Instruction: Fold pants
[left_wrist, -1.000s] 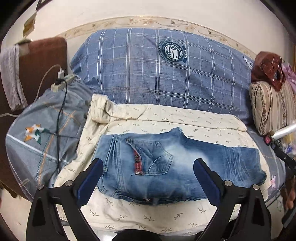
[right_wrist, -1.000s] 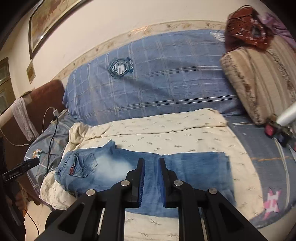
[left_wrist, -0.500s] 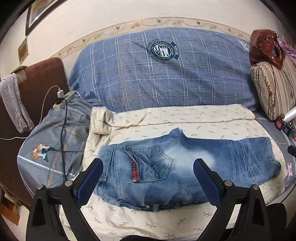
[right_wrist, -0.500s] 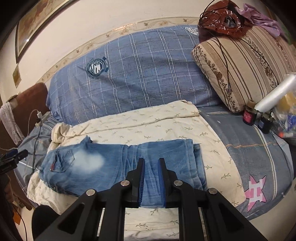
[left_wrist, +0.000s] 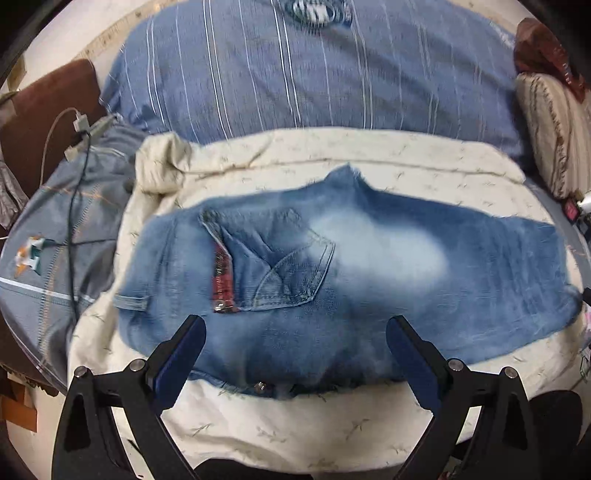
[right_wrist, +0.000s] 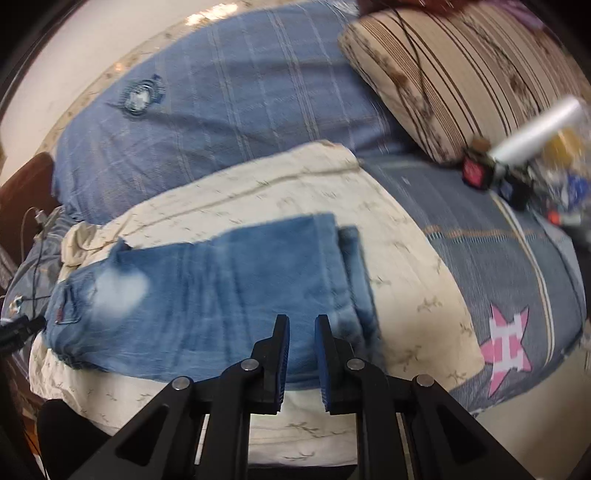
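pants (left_wrist: 332, 280) lie half-folded across the cream sheet (left_wrist: 295, 424), clear of its edges for gripping; left gripper (left_wrist: 295, 354) gapes wide, right gripper (right_wrist: 302, 350) nearly closed, both empty.

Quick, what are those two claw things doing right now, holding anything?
Left gripper: wide open, empty, above the jeans.
Right gripper: nearly closed, a narrow gap between its jaws, nothing held.

No legible text; round emblem (left_wrist: 319, 13) on blue plaid pillow (left_wrist: 314, 81) too blurred.

cream wall (right_wrist: 74, 66) behind bed; brown headboard (left_wrist: 48, 110) at left.
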